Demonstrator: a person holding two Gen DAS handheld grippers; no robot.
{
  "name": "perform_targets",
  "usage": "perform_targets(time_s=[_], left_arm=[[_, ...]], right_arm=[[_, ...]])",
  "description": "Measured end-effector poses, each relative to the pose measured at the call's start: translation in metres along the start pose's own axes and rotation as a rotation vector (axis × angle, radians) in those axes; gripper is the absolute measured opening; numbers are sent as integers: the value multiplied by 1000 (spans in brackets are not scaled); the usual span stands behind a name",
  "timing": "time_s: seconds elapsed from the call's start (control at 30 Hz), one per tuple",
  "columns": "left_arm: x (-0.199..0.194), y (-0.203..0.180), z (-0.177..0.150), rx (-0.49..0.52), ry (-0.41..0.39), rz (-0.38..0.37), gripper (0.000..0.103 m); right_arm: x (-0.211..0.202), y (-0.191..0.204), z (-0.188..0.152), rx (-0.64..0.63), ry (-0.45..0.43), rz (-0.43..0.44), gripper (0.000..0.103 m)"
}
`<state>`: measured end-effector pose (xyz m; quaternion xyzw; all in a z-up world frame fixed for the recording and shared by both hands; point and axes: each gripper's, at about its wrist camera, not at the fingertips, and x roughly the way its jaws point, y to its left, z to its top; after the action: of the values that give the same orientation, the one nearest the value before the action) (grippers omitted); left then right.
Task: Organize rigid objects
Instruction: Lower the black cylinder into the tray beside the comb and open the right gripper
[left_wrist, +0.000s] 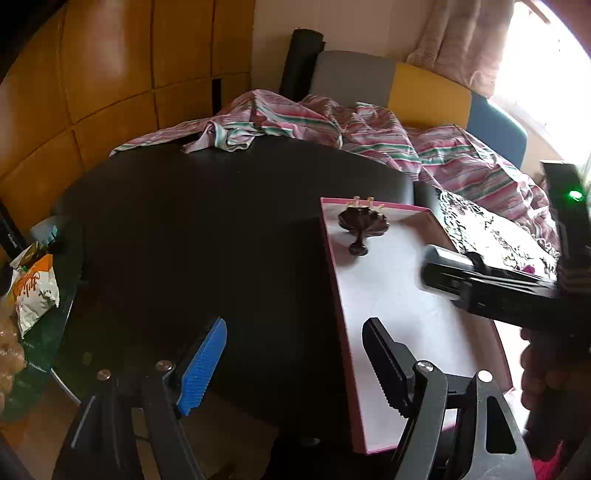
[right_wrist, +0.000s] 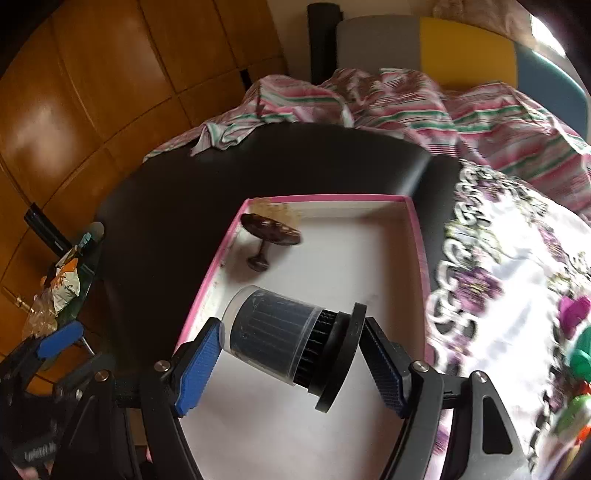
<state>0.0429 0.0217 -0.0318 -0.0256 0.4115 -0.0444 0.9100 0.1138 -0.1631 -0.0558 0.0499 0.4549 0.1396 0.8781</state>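
A shallow white box with a pink rim (right_wrist: 413, 221) lies on a black table (right_wrist: 166, 221); it also shows in the left wrist view (left_wrist: 334, 258). A small dark stemmed dish (right_wrist: 271, 232) stands in its far left corner, also in the left wrist view (left_wrist: 362, 225). My right gripper (right_wrist: 291, 354) is shut on a clear-capped black cylinder with a round base (right_wrist: 280, 339), held sideways above the box. My left gripper (left_wrist: 295, 362) is open and empty, over the table at the box's left edge. The right gripper (left_wrist: 480, 280) reaches in from the right there.
A striped pink and green cloth (left_wrist: 369, 129) lies at the table's far side. A floral cloth (right_wrist: 517, 277) with colourful small objects (right_wrist: 576, 343) lies right of the box. Snack packets (left_wrist: 33, 291) sit on a side surface at left. Wooden panels (left_wrist: 110, 74) stand behind.
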Motion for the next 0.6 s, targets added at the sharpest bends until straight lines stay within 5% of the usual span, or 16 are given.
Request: perform_targets(time_s=[0.33,0.6], left_arm=[[10,15,-2,-36,25,18,77],[12,17,-1,-47,28,14,77]], right_arm=[[66,30,14,-24,67,14,77],[55,26,9,-22,54,25,86]])
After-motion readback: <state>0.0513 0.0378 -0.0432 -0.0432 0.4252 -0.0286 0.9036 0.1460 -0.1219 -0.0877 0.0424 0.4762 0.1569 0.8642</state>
